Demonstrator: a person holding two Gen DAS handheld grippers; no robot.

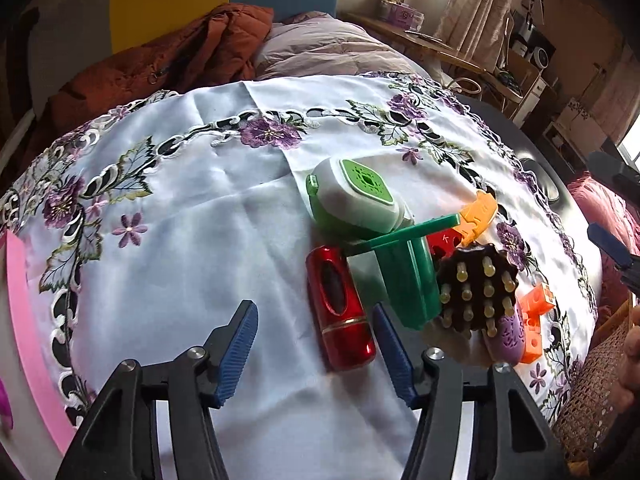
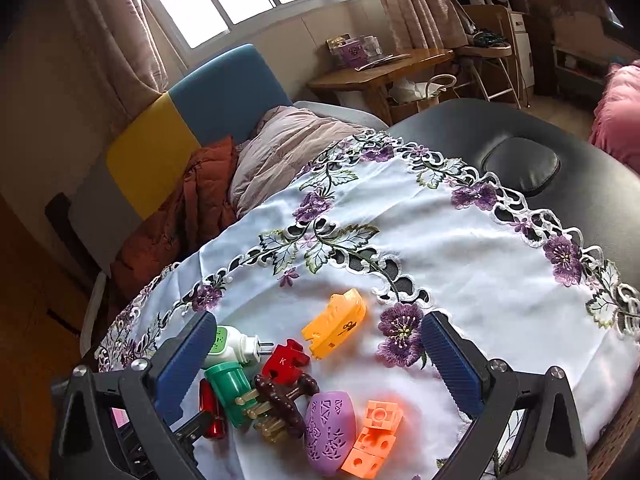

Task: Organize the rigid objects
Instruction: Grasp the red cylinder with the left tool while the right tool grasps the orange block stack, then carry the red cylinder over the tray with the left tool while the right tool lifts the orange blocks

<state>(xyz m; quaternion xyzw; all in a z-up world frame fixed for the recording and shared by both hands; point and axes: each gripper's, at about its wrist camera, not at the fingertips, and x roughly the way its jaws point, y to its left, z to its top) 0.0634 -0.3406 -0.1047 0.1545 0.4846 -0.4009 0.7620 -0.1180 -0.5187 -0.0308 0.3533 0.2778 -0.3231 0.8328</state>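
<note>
Left wrist view: the left gripper (image 1: 316, 350) hangs low over the white embroidered tablecloth (image 1: 192, 216), its blue-padded jaws spread wide with nothing between them but cloth. Just ahead of the right-hand pad lies a red metallic cylinder (image 1: 340, 306), close to that pad; I cannot tell whether they touch. Behind it sits a white and green plug-in device (image 1: 356, 200), with a green plastic piece (image 1: 404, 272) leaning against it. Next to that come a red puzzle-shaped block (image 1: 442, 242), an orange toy piece (image 1: 478, 214), a dark brown massage comb with pale pegs (image 1: 476, 288), a purple perforated oval case (image 1: 506, 336) and orange building blocks (image 1: 536, 316). A pink strip (image 1: 28, 332) edges the cloth at far left.

The right wrist view shows the right gripper (image 2: 316, 364) above the same cluster, its jaws also standing far apart and holding nothing. The comb (image 2: 280, 402), purple case (image 2: 330, 430) and building blocks (image 2: 374, 436) lie between its fingers in the foreground; the orange toy piece (image 2: 334, 324) sits farther out on the cloth (image 2: 460, 248), apart from the rest
</note>
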